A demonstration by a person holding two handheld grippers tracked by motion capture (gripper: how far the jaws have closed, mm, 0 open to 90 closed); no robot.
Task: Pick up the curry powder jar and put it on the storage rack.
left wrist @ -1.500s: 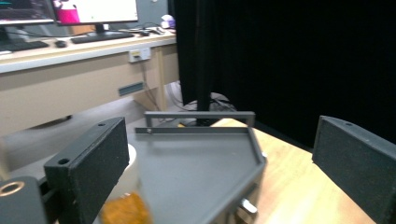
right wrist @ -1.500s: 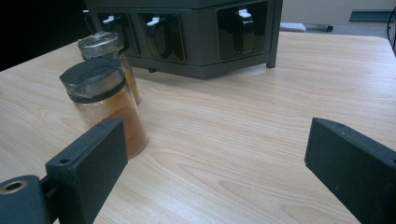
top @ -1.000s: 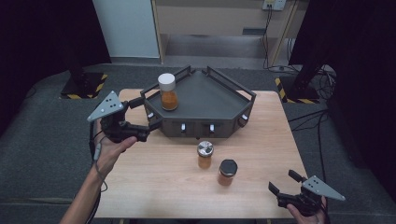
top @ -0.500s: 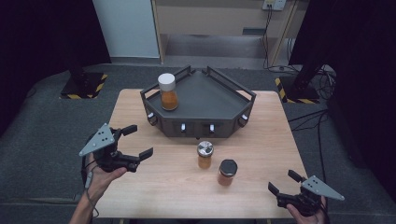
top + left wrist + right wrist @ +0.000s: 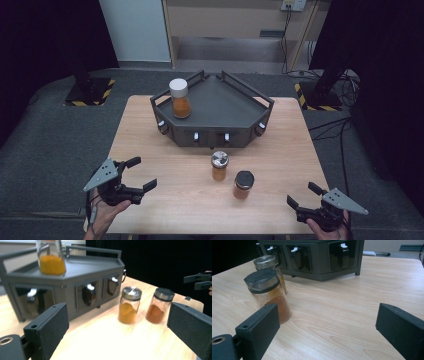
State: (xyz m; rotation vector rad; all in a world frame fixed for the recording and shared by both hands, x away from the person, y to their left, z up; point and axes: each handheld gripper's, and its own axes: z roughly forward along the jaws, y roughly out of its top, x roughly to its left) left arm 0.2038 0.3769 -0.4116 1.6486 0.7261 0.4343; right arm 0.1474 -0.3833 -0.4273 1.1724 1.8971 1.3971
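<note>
Spice jars were the job: on the dark rack [image 5: 240, 112] in the upper middle of the high view one white-capped jar [image 5: 179, 98] stood at its left corner, while the silver-lidded jar [image 5: 219, 165] and the black-lidded jar [image 5: 243, 184] waited just beside each other on the table [image 5: 150, 130] below. Both the left gripper [image 5: 140, 173] at lower left and the right gripper [image 5: 303, 197] at lower right had their jaws spread wide, holding nothing. Doing the next pickup well probably meant squaring one gripper on a single jar's glass body below the lid, clear of its neighbour, though the blurred left gripper view left the gap uncertain.
</note>
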